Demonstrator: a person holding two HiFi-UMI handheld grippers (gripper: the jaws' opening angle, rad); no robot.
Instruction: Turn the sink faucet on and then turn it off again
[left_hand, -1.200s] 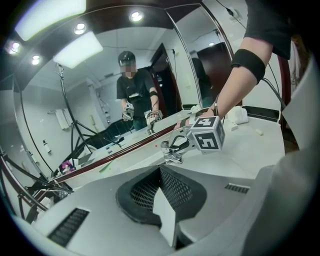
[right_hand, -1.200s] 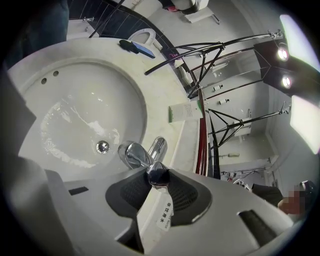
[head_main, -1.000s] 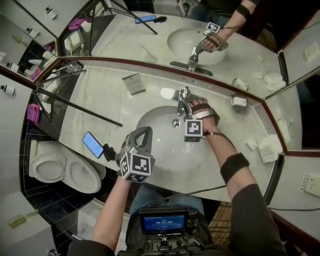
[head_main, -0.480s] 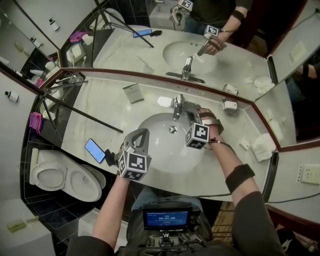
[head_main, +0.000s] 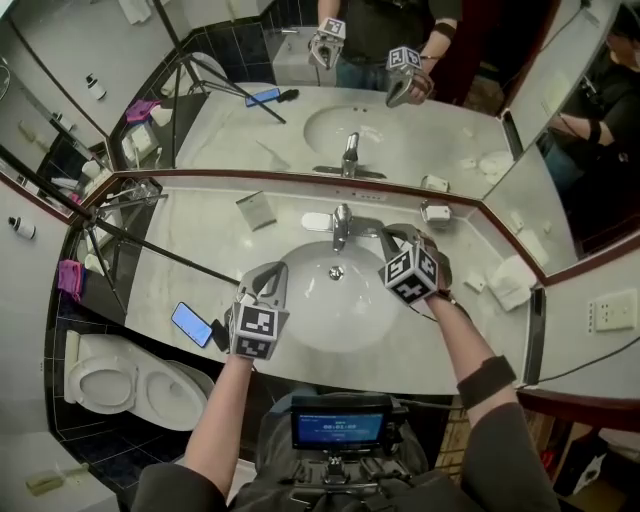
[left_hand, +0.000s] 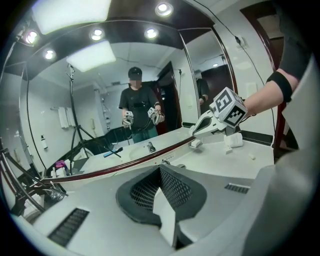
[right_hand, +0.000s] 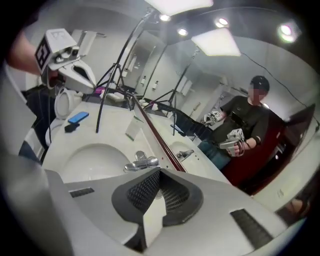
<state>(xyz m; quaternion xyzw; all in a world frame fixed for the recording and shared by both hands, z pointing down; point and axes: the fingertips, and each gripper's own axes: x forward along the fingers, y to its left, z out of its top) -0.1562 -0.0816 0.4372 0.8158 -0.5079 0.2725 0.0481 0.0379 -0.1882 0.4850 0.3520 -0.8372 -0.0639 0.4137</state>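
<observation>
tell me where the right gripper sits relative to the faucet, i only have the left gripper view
Observer: In the head view the right gripper is just right of the faucet, not on its handle.
Operator: is it holding anything
Observer: No. The right gripper view shows its jaws have just been closing and now meet with nothing between them.
Operator: any water running
Observer: No stream shows below the spout in the sink.
</observation>
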